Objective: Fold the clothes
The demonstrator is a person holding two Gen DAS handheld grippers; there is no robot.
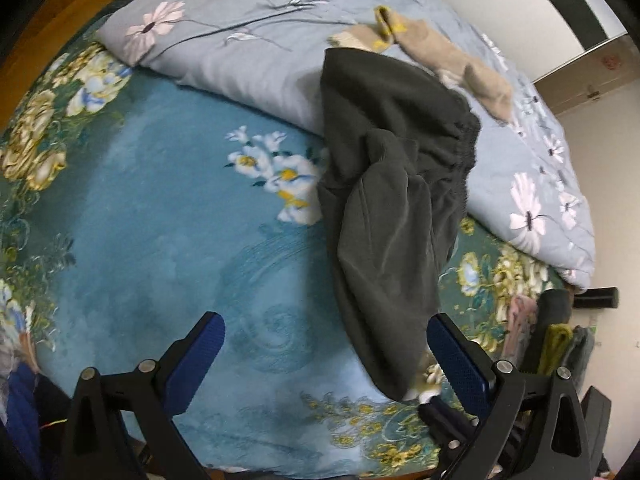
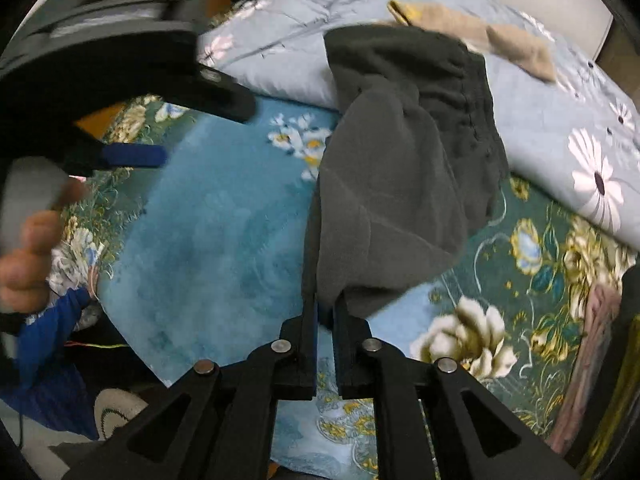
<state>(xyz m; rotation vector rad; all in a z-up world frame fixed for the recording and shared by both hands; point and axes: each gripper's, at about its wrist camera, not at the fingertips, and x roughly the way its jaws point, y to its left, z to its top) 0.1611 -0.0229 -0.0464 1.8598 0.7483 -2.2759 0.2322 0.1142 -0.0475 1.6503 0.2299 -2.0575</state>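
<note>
Crumpled dark grey garment (image 2: 400,168) hangs pinched in the right claw (image 2: 326,312).

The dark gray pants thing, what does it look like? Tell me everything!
The dark gray pants look like soft, fleecy fabric, with a gathered elastic waistband showing near the top. They are crumpled and partly folded over themselves, not flat. The upper part lies on the gray flowered quilt, next to a beige garment, and the rest stretches over the blue flowered bedspread. The right gripper has its fingers shut on the lower edge, lifting it. The left gripper is open beside them.
</note>
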